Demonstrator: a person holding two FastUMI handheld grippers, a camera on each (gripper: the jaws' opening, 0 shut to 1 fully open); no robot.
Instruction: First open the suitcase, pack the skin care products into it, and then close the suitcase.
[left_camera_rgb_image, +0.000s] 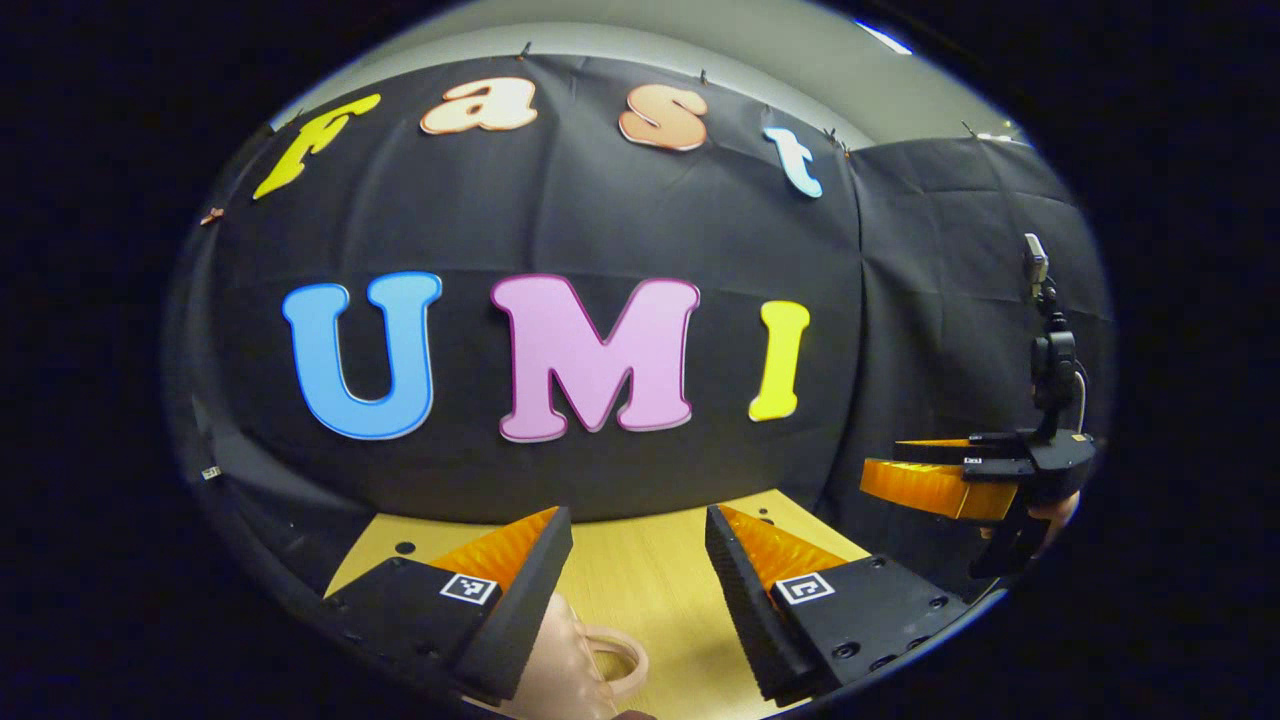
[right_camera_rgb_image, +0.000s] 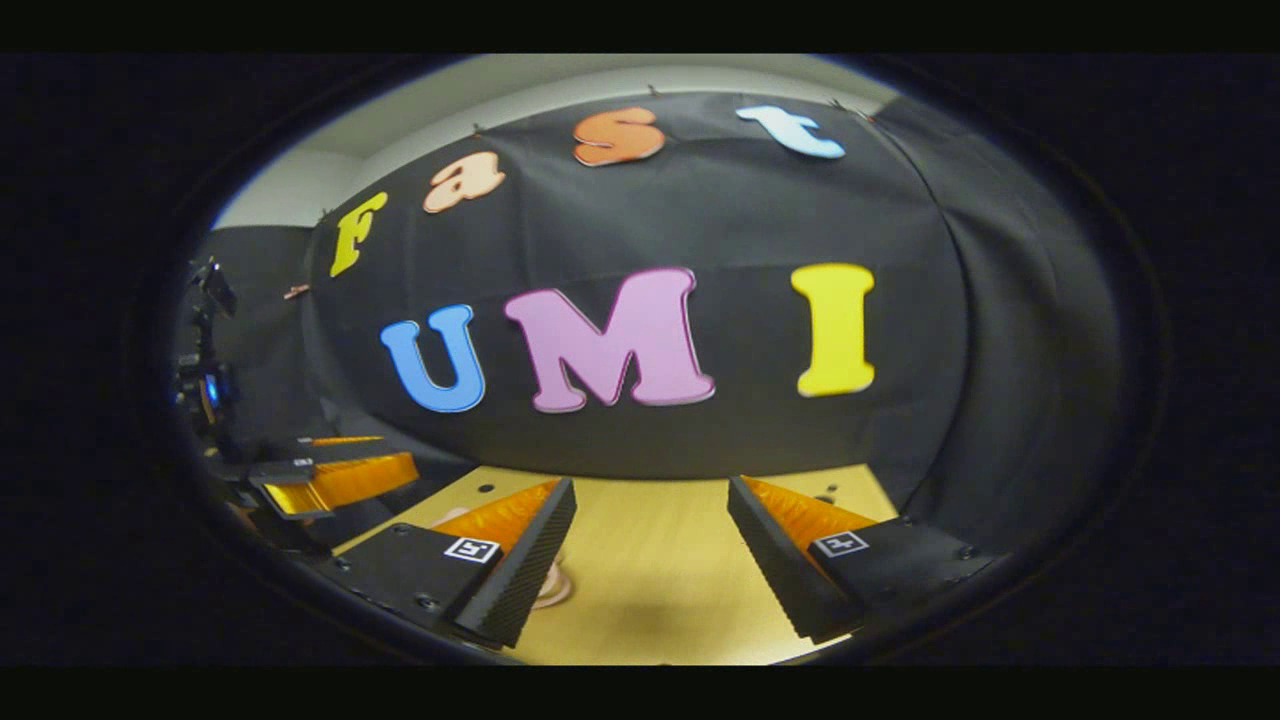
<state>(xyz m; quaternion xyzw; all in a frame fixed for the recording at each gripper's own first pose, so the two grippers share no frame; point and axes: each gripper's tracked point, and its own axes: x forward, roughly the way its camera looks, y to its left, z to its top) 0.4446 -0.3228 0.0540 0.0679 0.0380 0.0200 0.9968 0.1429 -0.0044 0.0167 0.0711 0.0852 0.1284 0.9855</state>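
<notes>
My left gripper hangs open above the wooden table, nothing between its fingers. Just below its left finger lies a pale pink object with a loop handle, apparently part of the suitcase; most of it is cut off at the lower edge. My right gripper is also open and holds nothing, over the same table. A bit of the pink object peeks out beside its left finger. Each gripper appears side-on in the other's view: the right gripper at the far right, the left gripper at the far left. No skin care products are in sight.
The booth's black cloth wall stands close behind the table's far edge. Small holes dot the tabletop near the back. A hand holds the right gripper's grip. A dark camera stand rises at the far left.
</notes>
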